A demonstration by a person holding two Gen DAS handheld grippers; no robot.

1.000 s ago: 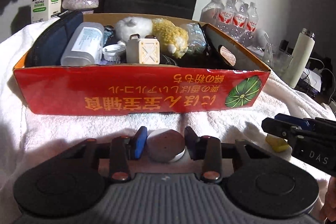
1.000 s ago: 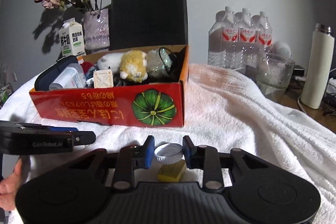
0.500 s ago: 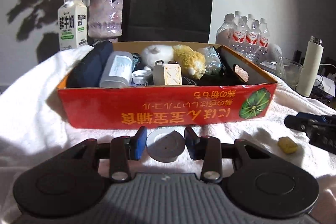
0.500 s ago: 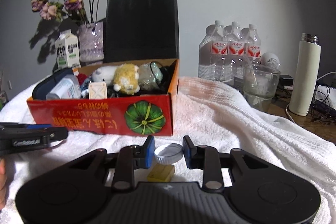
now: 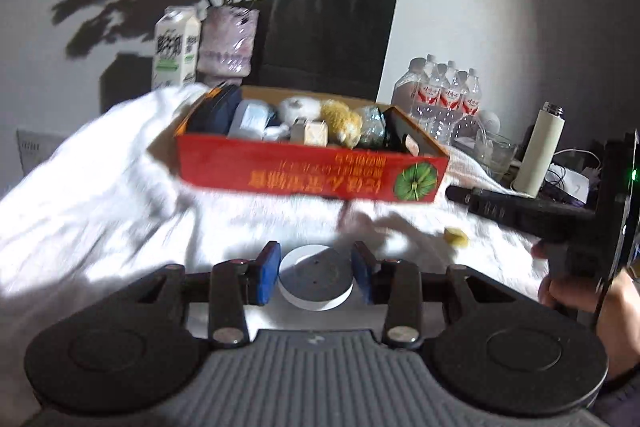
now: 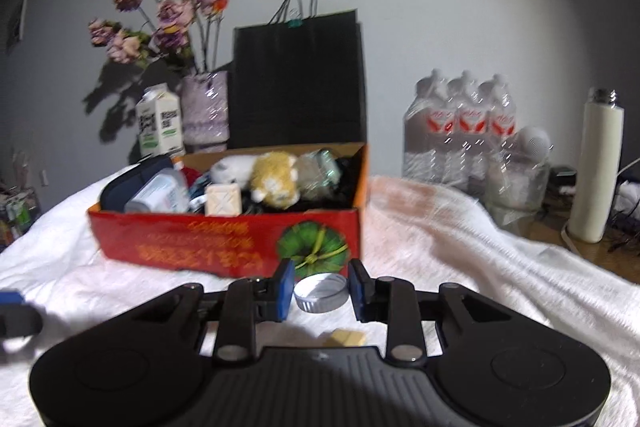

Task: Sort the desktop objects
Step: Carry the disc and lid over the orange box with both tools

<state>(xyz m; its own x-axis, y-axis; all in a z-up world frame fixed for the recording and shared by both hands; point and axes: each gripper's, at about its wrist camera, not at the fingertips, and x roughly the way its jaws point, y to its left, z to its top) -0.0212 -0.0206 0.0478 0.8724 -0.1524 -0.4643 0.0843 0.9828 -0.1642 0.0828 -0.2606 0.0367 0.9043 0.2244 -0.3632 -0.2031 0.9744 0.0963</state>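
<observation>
My left gripper (image 5: 316, 279) is shut on a round white disc (image 5: 316, 283) with a grey top, held above the white towel (image 5: 100, 211). My right gripper (image 6: 320, 291) is shut on a silver ribbed bottle cap (image 6: 320, 294). A red cardboard box (image 5: 312, 179) with a green pumpkin print stands ahead of both, well beyond the fingertips; it holds plush toys, a dark pouch, a white bottle and a small beige cube. In the right wrist view the box (image 6: 224, 243) lies ahead and left. A small yellow block (image 6: 346, 339) lies on the towel below the right gripper.
Behind the box stand a milk carton (image 5: 176, 51), a vase of dried flowers (image 5: 228, 43) and a black paper bag (image 5: 328, 39). Right of it are a pack of water bottles (image 6: 460, 131), a glass jar (image 6: 516, 183) and a white flask (image 6: 598, 167). A hand (image 5: 580, 295) holds the right gripper.
My left gripper has drawn back and risen from the box with the disc still in it, so the box looks smaller. The right gripper shifted a little, still holding the cap.
</observation>
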